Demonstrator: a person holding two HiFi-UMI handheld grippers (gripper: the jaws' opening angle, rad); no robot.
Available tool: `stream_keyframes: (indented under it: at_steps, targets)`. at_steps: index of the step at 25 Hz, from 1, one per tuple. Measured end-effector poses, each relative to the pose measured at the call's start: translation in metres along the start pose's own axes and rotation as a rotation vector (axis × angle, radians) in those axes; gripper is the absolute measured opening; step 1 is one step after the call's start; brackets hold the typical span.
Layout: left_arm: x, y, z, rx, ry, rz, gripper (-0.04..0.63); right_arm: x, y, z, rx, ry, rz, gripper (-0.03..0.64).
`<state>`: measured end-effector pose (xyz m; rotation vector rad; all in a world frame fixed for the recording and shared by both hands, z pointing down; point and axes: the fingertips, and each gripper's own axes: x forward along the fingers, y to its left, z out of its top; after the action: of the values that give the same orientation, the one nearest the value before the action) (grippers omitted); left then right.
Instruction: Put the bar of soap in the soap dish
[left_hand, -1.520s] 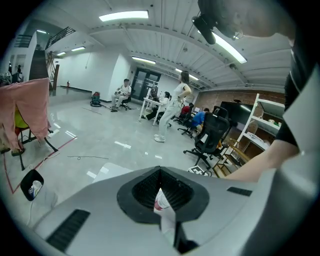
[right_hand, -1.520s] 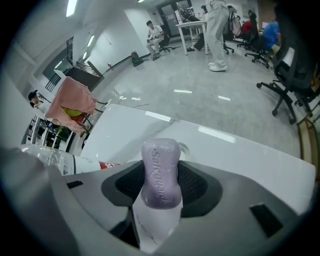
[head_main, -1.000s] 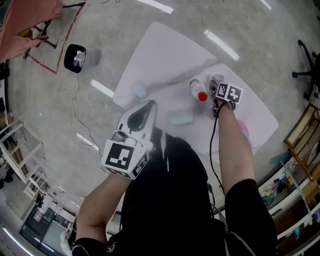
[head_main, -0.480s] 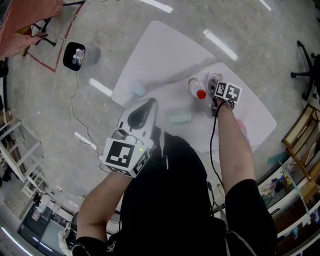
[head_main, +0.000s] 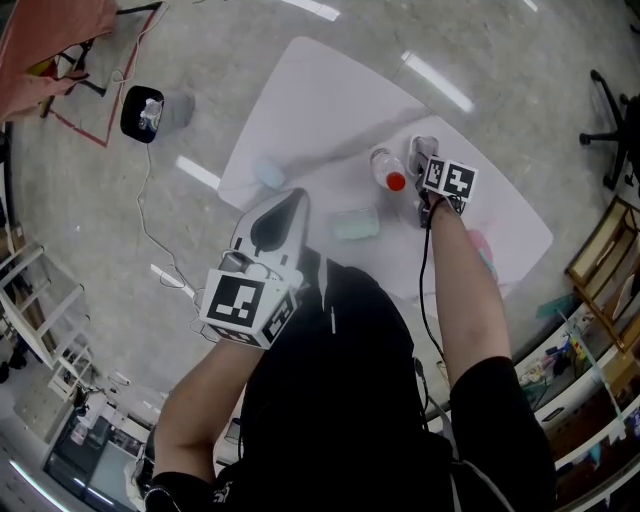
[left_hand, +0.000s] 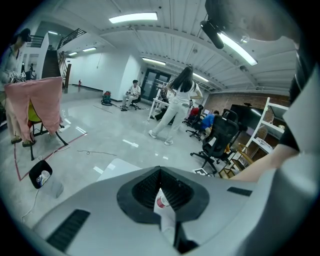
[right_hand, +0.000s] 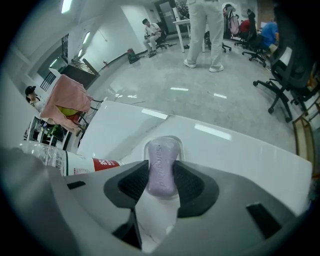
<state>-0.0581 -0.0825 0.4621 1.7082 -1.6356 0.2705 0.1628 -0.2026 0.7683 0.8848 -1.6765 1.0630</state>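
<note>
smooth oblong lilac soap bar (right_hand: 161, 167), rounded ends

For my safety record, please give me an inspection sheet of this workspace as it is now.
Surface: white table, few things on it.
Job's things: purple bar of soap in the right gripper; green soap dish apart from it.
Clutter: red-capped bottle; pale blue item; pink item.
Grippers: left gripper shut, empty; right gripper's jaws have just been closing and press the soap.
Cables: arm cable; floor cable.
Surroundings: black bin, people, office chairs.
</note>
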Motion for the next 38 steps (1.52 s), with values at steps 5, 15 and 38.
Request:
stream_keyframes:
  at_steps: [5,15,38]
  targets:
    - [-0.004,-0.005,0.002,-0.003,0.001,-0.001,0.009,-0.008,-0.005,-0.003,0.027,-0.026,-0.009,0.146]
    - [-0.012,-0.001,0.007,0.006,-0.021,0.026,0.008,-0.007,0.005,0.01,-0.059,-0.071,-0.052,0.017]
    - [-0.124,-0.007,0.052,-0.028,-0.173,-0.004,0.008,-0.173,0.048,-0.016,0.067,-0.412,0.108,0.015]
